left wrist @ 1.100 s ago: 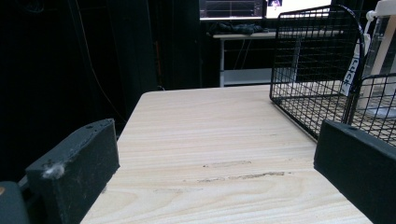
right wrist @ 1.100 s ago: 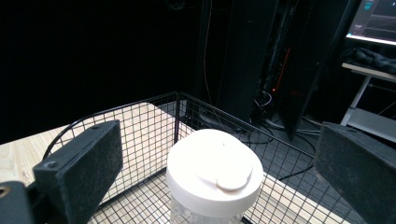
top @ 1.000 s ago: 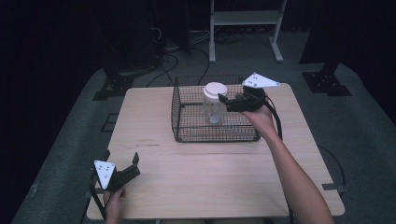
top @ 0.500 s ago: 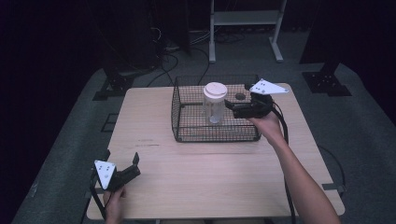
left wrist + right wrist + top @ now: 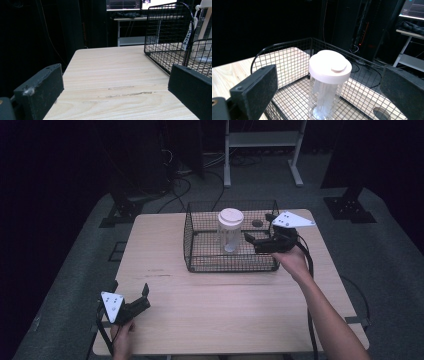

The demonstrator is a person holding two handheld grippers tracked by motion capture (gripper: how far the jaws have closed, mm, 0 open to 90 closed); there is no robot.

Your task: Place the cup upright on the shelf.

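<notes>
clear plastic, ribbed down its length and capped by a broad white lid, makes up the tall jar (image 5: pixel 229 231) that is seen standing upright on the floor of the black wire basket (image 5: pixel 200 266), toward the far middle of the light wooden table (image 5: pixel 220 310). nothing is touching it. the right gripper (image 5: pixel 250 241) is held over the basket's right side, just beside the jar, with its jaws spread wide and nothing between them; in the right gripper view the jar (image 5: pixel 327 86) is framed between those jaws but clear of both. the left gripper (image 5: pixel 131 295) is rested near the table's front left corner, well apart from the basket, its jaws likewise parted and empty.

the jar is judged to be light and stiff (its contents cannot be made out through the wall). smooth plastic may prove slippery, and a hard squeeze could flex a thin wall. the lid overhangs the body, so hold is best taken on the ribbed body just under that overhang, where a slip upward would be checked. whether the lid is tight cannot be told, so lifting by the lid alone is thought risky. the tall narrow shape could be tipped against the wire by a sideways nudge.
</notes>
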